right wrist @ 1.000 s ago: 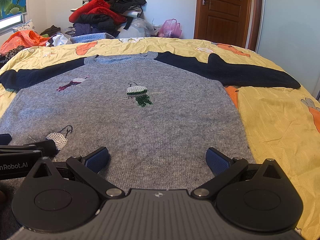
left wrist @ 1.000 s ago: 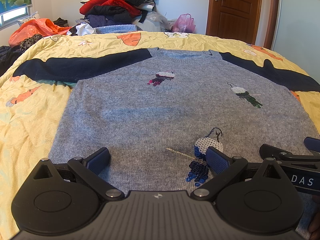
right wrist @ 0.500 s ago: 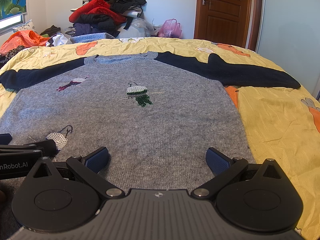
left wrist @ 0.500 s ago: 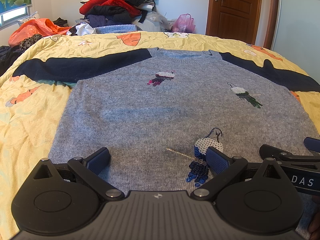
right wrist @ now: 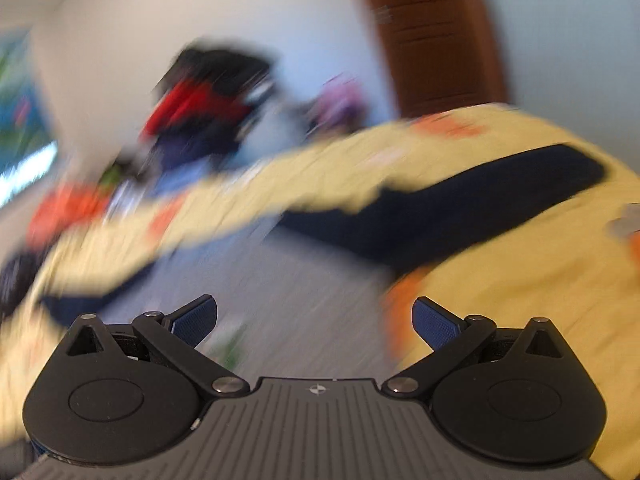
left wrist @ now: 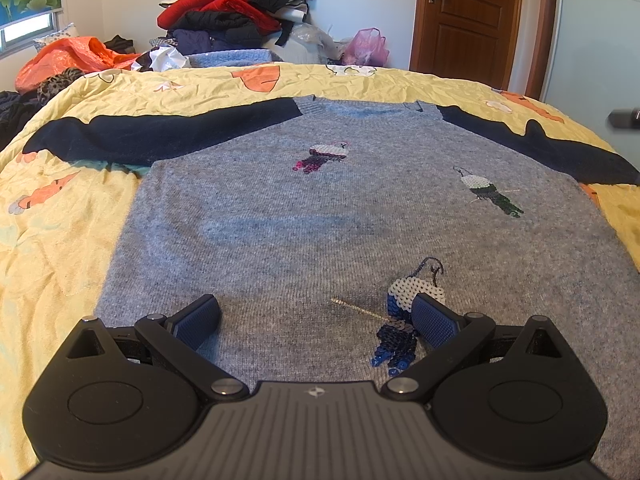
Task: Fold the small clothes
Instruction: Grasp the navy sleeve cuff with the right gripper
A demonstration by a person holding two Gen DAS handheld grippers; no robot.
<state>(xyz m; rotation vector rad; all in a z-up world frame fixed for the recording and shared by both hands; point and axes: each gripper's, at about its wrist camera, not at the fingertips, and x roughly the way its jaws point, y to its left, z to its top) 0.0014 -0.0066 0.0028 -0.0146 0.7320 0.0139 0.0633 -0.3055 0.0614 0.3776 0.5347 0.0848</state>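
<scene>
Right claw (right wrist: 315, 316) swung off the hem toward the navy sleeve (right wrist: 460, 204), blurred, empty w/ jaws wide; left claw (left wrist: 316, 316) wide, empty over sweater (left wrist: 320, 220) flat on bed (left wrist: 60, 240); fast grab may bunch sleeve.

Fuzzy knit sweater (left wrist: 320, 216), sequinned birds, crumpled cotton bedspread (left wrist: 60, 240)

We saw a yellow bedspread (left wrist: 60, 248) with orange prints covering the bed, wrinkled along its left side. Behind the bed a heap of red and black clothes (left wrist: 236, 12) rose against the white wall, with an orange bag (left wrist: 68, 58) to its left and a pink plastic bag (left wrist: 366, 46) beside a brown wooden door (left wrist: 466, 16). The right wrist view was too blurred for us to add detail.
</scene>
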